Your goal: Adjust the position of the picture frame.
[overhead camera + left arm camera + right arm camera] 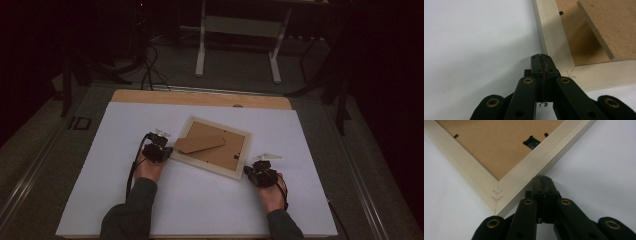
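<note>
A pale wooden picture frame (pixel 239 165) lies face down and askew on the white sheet, its brown backing board (pixel 220 150) up. A brown stand flap (pixel 199 144) rests across the backing. My left gripper (pixel 168 151) is shut, its tips against the frame's left corner (pixel 549 47) with nothing between the jaws. My right gripper (pixel 248 171) is shut too, tips pressed to the frame's near right edge (pixel 541 160) close to a mitred corner (pixel 496 195). A black turn clip (pixel 531 141) sits on the backing.
The white sheet (pixel 125 150) covers a wooden table (pixel 200 97) whose bare strip shows at the far edge. Beyond it stand a white desk frame (pixel 237 45) and cables (pixel 150 70) on the dark floor.
</note>
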The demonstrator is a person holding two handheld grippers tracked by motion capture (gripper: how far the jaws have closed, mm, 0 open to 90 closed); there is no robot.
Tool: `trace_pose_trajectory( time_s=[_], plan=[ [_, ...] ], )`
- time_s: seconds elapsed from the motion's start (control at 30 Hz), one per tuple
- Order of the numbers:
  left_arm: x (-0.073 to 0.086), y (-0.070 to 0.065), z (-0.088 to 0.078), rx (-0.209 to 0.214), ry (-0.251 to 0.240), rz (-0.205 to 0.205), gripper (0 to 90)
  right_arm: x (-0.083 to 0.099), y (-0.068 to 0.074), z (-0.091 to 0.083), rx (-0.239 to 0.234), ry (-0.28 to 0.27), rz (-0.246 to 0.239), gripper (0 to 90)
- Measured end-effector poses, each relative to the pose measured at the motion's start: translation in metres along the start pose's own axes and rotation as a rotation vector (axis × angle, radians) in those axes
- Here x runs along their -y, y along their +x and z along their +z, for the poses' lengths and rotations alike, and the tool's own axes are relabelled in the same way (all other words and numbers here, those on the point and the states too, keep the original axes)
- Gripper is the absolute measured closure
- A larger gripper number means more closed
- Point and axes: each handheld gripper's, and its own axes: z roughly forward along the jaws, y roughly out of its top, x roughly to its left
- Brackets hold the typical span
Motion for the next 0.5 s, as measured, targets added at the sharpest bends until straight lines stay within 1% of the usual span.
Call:
trace_pose_trajectory(
  time_s=[0.13, 0.17, 0.23, 0.27, 0.3, 0.33, 0.47, 0.5],
  plan=[
    [0.0, -0.001, -0.001, -0.002, 0.014, 0.007, 90.0, -0.003, -0.003, 0.002, -0.003, 0.003, 0.014, 90.0],
    [0.001, -0.003, -0.002, -0.012, 0.016, 0.008, 90.0, -0.005, -0.006, 0.003, -0.01, 0.007, 0.021, 90.0],
    [0.002, -0.004, -0.003, -0.016, 0.016, 0.007, 90.0, -0.006, -0.007, 0.004, -0.013, 0.009, 0.023, 90.0],
    [0.003, -0.005, -0.003, -0.024, 0.016, 0.008, 90.0, -0.007, -0.008, 0.004, -0.013, 0.012, 0.02, 90.0],
    [0.004, -0.008, -0.005, -0.038, 0.018, 0.011, 90.0, -0.009, -0.009, 0.006, -0.007, 0.015, 0.006, 90.0],
    [0.005, -0.008, -0.006, -0.041, 0.021, 0.017, 90.0, -0.011, -0.009, 0.007, -0.006, 0.017, 0.002, 90.0],
    [0.009, -0.007, -0.008, -0.031, 0.018, 0.015, 90.0, -0.015, -0.011, 0.01, -0.002, 0.02, -0.014, 90.0],
    [0.012, -0.007, -0.01, -0.028, 0.012, 0.006, 90.0, -0.018, -0.011, 0.012, -0.002, 0.024, -0.014, 90.0]
  ],
)
